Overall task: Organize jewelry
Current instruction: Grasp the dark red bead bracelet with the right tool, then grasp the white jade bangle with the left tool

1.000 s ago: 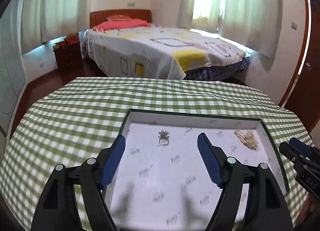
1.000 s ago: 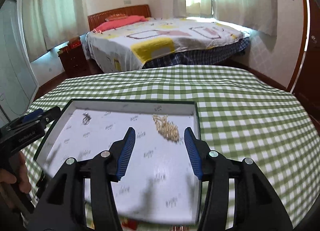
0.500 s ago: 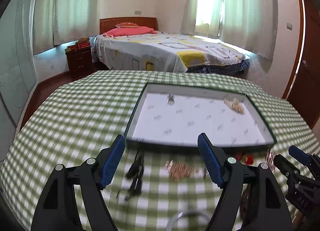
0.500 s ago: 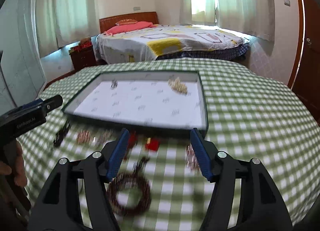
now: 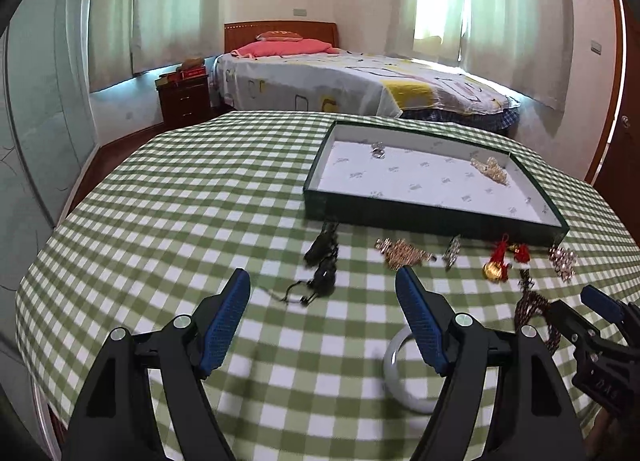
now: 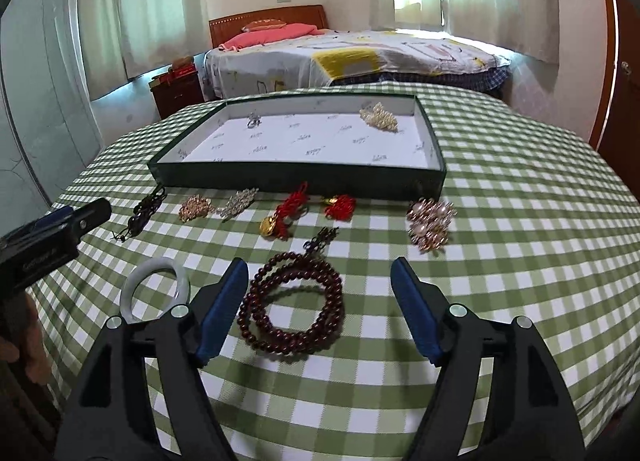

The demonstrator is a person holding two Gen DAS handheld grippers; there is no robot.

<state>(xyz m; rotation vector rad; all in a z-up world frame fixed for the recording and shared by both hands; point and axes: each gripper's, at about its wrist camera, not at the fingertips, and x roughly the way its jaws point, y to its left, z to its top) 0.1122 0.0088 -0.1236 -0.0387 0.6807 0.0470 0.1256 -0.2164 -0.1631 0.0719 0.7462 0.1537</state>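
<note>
Two pieces already lie in the tray (image 6: 304,177): a ring (image 6: 253,121) at its far left and a gold cluster (image 6: 379,117) at its far right. The rest is strung along the tabletop (image 6: 520,221) on the tray's near side: a black strand (image 6: 144,213), two sparkly brooches (image 6: 218,206), red knotted charms (image 6: 288,211) and a pearl brooch (image 6: 431,223). Nearer than these lie a white bangle (image 6: 154,287) and a coiled bead bracelet (image 6: 294,305). The right claw (image 6: 320,307) hangs spread wide with nothing in it, the beads lying between its fingers; the left claw (image 5: 323,321) is likewise spread and empty, above the near end of the black strand. The beads look light and limp, so I'd expect them to sag and uncoil if pinched at one loop; gathering both coils across the ring seems safer. The bangle looks stiff, smooth and likely brittle, best gripped across its band, gently.
</note>
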